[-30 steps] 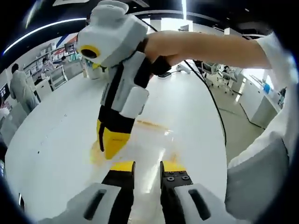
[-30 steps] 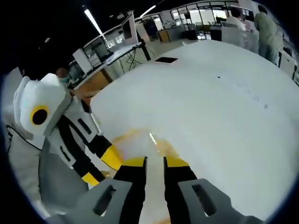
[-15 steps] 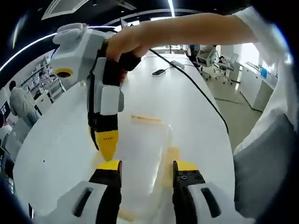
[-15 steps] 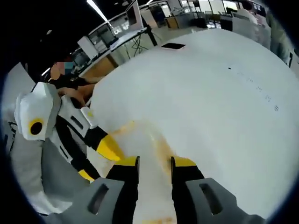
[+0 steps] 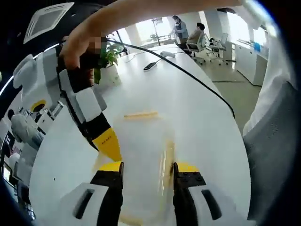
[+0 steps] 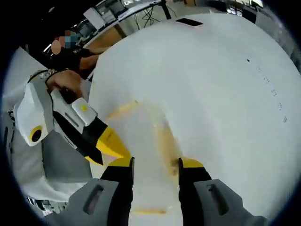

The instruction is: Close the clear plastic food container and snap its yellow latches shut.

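A clear plastic food container [image 5: 143,150] lies on the white table [image 5: 197,113]. It has a yellow latch [image 5: 141,114] at its far end and another [image 5: 169,157] along its right side. My left gripper [image 5: 148,167] is open, its jaws standing either side of the container's near end. The right gripper [image 5: 107,143] reaches in from the left, its yellow tip at the container's left edge. In the right gripper view, the container [image 6: 141,136] lies between the open jaws of my right gripper [image 6: 156,163], and the left gripper [image 6: 112,143] points at its left side. I cannot tell if the lid is seated.
A black cable [image 5: 197,82] runs across the table to a dark device [image 5: 151,66]. A potted plant [image 5: 106,56] stands at the back. A dark flat object [image 6: 189,22] lies at the table's far end. A grey sleeve [image 5: 275,155] is at the right.
Both grippers' jaws have spread from nearly shut to open. Both views have tilted and more of the container shows between the jaws.
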`<state>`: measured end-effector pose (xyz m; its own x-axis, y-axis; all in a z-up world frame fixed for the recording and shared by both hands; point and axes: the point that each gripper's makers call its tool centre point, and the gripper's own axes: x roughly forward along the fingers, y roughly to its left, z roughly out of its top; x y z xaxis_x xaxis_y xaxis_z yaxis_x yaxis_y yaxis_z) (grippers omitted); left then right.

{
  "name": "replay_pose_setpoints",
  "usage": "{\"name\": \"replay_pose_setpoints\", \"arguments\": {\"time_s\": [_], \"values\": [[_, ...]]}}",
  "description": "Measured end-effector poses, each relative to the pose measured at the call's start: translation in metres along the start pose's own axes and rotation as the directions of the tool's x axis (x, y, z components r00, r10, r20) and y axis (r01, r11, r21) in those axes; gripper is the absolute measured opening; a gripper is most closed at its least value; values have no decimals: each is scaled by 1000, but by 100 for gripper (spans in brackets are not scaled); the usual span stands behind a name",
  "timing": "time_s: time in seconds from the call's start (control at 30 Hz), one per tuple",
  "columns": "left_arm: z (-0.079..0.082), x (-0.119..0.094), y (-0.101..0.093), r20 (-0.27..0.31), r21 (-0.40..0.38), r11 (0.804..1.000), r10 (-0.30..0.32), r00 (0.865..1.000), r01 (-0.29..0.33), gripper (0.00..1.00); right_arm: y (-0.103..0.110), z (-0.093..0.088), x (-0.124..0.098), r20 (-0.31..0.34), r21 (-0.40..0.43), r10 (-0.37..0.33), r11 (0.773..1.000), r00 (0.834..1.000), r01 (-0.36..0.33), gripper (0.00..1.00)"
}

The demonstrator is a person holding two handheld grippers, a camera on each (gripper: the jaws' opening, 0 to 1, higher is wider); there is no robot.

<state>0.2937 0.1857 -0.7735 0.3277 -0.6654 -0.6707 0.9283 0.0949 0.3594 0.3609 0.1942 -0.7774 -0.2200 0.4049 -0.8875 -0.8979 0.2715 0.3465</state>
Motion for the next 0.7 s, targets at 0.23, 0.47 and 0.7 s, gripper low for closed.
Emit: {"name": "replay_pose_setpoints", "arguments": {"time_s": [0.23,0.47,0.7], "values": [[0,2,0,-20,3,1000,27,999,-27,35,1,2,1,-74,-69,-3,998,997,-2,32],[3,1,-10,-31,114,992,61,998,-57,25,-2,3,4,-127,-53,-9,999,992,2,31],[3,2,-7,-35,98,994,52,998,-48,24,4,1,7,-144,-50,-13,999,990,5,30]]}}
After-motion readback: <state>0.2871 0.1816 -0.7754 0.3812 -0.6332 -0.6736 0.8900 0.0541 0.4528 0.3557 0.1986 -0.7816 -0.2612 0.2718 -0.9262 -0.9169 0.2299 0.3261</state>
